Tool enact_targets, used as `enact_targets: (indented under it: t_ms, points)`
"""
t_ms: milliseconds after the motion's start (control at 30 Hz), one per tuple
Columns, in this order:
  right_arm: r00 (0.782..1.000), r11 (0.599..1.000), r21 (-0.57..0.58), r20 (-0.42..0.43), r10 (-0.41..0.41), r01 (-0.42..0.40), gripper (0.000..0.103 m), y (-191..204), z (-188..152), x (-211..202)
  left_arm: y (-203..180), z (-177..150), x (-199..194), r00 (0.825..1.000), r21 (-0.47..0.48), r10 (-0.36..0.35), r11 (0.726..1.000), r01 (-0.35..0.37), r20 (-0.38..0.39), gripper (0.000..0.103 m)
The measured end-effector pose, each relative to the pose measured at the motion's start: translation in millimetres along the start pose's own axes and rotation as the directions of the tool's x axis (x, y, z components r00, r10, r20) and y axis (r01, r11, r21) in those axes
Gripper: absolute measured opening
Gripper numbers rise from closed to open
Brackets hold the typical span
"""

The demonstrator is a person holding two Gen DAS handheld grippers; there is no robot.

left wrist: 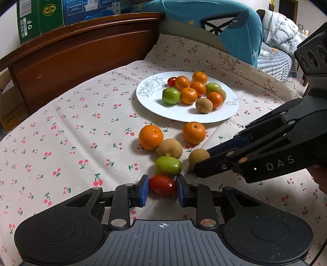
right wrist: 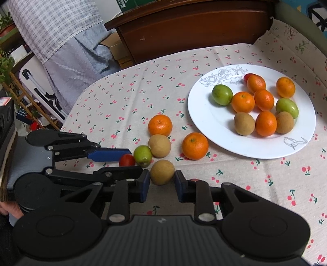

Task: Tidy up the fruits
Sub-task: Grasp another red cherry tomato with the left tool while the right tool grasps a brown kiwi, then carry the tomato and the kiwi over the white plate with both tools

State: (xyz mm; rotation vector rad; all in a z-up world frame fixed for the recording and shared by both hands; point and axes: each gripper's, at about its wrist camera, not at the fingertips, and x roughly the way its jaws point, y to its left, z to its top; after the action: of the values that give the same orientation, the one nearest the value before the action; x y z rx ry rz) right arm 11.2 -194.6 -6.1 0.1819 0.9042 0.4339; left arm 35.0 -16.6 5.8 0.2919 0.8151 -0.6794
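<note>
My left gripper (left wrist: 162,187) is shut on a red cherry tomato (left wrist: 162,184) that rests on the cherry-print tablecloth; both blue pads press its ends. To its right, my right gripper (right wrist: 162,180) is shut on a round brown fruit (right wrist: 162,172), seen from the side in the left wrist view as brown fruit (left wrist: 198,158). Loose beside them lie a green fruit (left wrist: 168,165), another brown fruit (left wrist: 170,148) and two mandarins (left wrist: 151,137) (left wrist: 194,132). Beyond stands a white plate (left wrist: 184,116) holding several mandarins, two green fruits, two brown fruits and a tomato.
A dark wooden cabinet (left wrist: 71,61) borders the table at the back left, with cardboard boxes (left wrist: 40,18) on top. A teal-covered chair (left wrist: 214,24) stands behind the plate. In the right wrist view the table edge falls away to the left towards a checked cloth (right wrist: 61,30).
</note>
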Motion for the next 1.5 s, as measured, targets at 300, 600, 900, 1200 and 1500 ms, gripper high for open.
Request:
enact_targets:
  t_ms: [300, 600, 900, 1200, 1500]
  points:
    - [1.000, 1.000, 0.002, 0.024, 0.009, -0.009, 0.026, 0, 1, -10, -1, 1, -11, 1.000, -0.006, 0.029, 1.000, -0.029, -0.004, 0.025]
    - [0.999, 1.000, 0.003, 0.050, 0.015, -0.015, 0.026, 1, 6, -16, 5, 11, -25, 0.999, -0.081, 0.025, 0.996, -0.021, 0.046, 0.025]
    - [0.988, 0.999, 0.030, 0.150, 0.027, -0.032, 0.026, -4, 22, -43, 6, 32, -38, 0.992, -0.158, 0.025, 0.987, -0.006, 0.120, 0.025]
    - [0.965, 0.997, 0.074, 0.262, 0.005, -0.025, 0.026, -21, 44, -72, -3, 61, -42, 0.984, -0.166, -0.001, 0.986, 0.032, 0.180, 0.025]
    - [0.947, 0.992, 0.126, 0.320, -0.035, -0.006, 0.026, -44, 65, -85, -8, 83, -29, 0.983, -0.155, -0.002, 0.987, 0.031, 0.184, 0.026]
